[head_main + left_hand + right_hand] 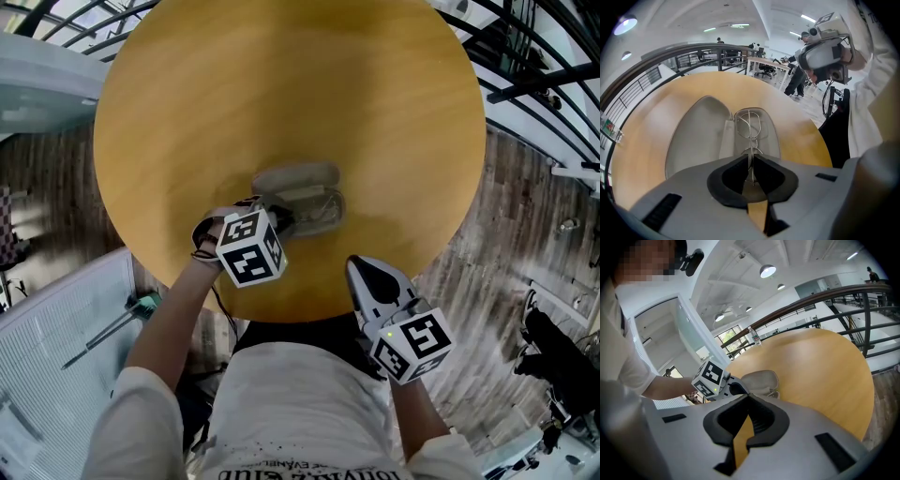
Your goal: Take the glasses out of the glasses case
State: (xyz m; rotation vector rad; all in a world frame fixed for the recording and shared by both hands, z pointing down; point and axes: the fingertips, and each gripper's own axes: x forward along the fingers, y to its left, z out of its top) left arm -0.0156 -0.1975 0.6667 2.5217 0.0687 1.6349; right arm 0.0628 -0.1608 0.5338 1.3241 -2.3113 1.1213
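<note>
The left claw [750, 160] is clenched on the thin wire frame of the glasses [749, 126], which lie inside the open glasses case [696, 138] on the round tabletop [651, 112]; the right claw [746, 401] is closed, holding nothing

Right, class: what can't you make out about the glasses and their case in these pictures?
- Head view: the left gripper covers the near end of the glasses case.
- Left gripper view: its own body hides the near part of the glasses.
- Right gripper view: the case is small, partly behind the left gripper; the glasses are too small.
</note>
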